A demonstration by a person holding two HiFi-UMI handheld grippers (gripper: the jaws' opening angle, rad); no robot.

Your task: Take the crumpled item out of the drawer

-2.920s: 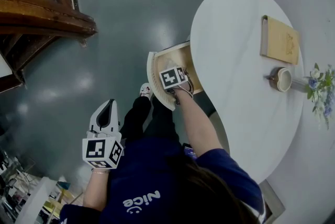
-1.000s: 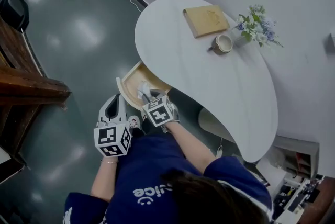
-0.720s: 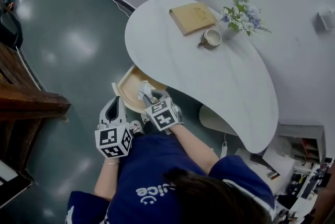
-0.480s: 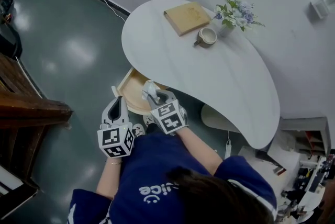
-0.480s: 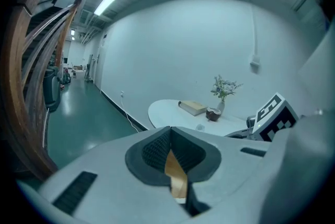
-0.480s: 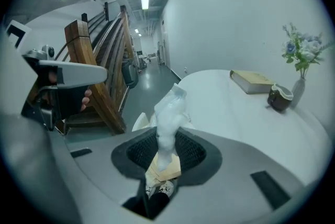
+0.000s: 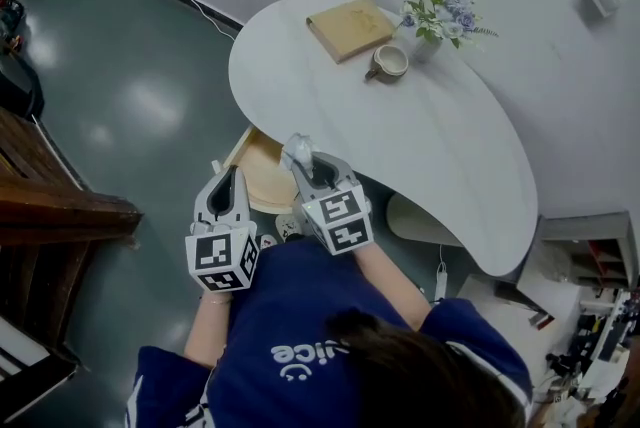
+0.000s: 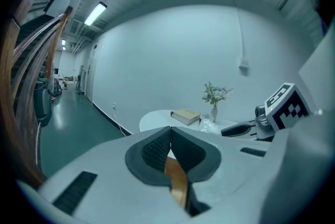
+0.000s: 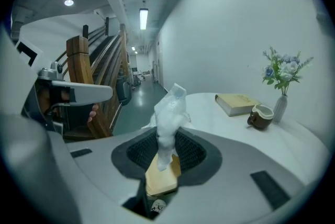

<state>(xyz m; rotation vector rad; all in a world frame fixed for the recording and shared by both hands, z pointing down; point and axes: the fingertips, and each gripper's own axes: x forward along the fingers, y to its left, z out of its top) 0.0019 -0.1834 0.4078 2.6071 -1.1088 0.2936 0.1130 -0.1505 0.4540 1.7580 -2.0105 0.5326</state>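
**Head view:** The crumpled item (image 7: 297, 152) is held in the right gripper (image 7: 306, 164), clear of the open drawer (image 7: 258, 184), which lies at 8 o'clock of it under the table (image 7: 440, 136) edge. The left gripper (image 7: 228, 198) is held at 8 o'clock of the right one.

**Left gripper view:** Its jaws are seen pressed together with nothing between them.

**Right gripper view:** The jaws are closed on the item's lower end only, and most of it stands free towards 12 o'clock. A slip is judged possible, since so little is pinched and the stuff looks soft. A quick swing could drop it into the drawer or onto the floor. The item appears to be a white, thin, crinkled wad, like tissue or film, twisted upright. The pads are dark and ribbed. The drawer is pale wood with a curved front.
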